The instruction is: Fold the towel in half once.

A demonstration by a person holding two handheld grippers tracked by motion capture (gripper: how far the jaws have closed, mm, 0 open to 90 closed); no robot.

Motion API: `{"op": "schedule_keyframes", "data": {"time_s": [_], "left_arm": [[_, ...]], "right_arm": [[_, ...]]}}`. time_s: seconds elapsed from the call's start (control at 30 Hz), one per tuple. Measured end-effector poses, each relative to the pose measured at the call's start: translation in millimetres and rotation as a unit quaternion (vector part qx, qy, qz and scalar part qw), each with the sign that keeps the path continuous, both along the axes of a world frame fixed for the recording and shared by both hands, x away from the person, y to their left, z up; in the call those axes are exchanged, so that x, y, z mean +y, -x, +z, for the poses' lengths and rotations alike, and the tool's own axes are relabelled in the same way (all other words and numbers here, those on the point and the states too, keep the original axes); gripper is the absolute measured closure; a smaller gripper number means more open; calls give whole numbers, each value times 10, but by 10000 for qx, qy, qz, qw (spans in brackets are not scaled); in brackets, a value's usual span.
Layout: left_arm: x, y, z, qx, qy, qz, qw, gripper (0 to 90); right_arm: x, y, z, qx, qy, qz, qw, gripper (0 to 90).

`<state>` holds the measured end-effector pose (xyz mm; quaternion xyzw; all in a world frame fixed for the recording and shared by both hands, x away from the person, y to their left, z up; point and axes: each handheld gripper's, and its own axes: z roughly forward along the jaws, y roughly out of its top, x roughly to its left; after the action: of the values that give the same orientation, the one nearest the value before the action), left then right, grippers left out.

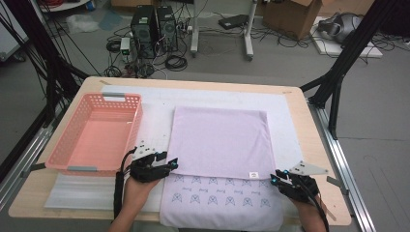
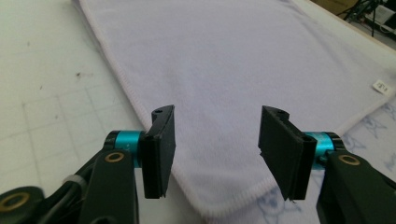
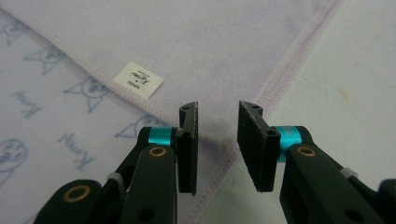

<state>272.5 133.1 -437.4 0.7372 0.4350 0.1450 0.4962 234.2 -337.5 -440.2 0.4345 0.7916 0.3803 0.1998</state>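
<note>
While low over towel [image 1: 220,140] corners | left gripper [image 1: 170,164], right gripper [image 1: 276,180] | jaws apart, empty

The folded towel [image 1: 220,140] is soft matt lilac cloth with a stitched hem. The basket [image 1: 72,152] is pink perforated plastic, slightly glossy. The table [image 1: 314,145] looks like pale smooth wood under a matt white mat [image 1: 285,121].

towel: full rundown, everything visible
The towel is pale lilac, soft terry-like cloth with stitched hems, lying flat on the table. It is folded: a plain top layer covers the far part, while a near strip printed with blue cat-like figures shows. A small white label sits at the folded edge's right corner.
</note>
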Motion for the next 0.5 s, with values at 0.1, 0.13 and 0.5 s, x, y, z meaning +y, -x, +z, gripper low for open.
{"op": "schedule_keyframes", "data": {"time_s": [0.1,0.13,0.5], "left_arm": [[71,70,-43,-7,-29,12,10000,491],[93,83,-63,20,-40,18,10000,504],[141,109,-158,465,-32,151,9988,590]], "right_arm": [[-43,82,7,-104,-150,-129,9997,668],[-46,81,11,-108,-162,-154,9997,664],[104,-47,-83,69,4,-307,9995,646]]}}
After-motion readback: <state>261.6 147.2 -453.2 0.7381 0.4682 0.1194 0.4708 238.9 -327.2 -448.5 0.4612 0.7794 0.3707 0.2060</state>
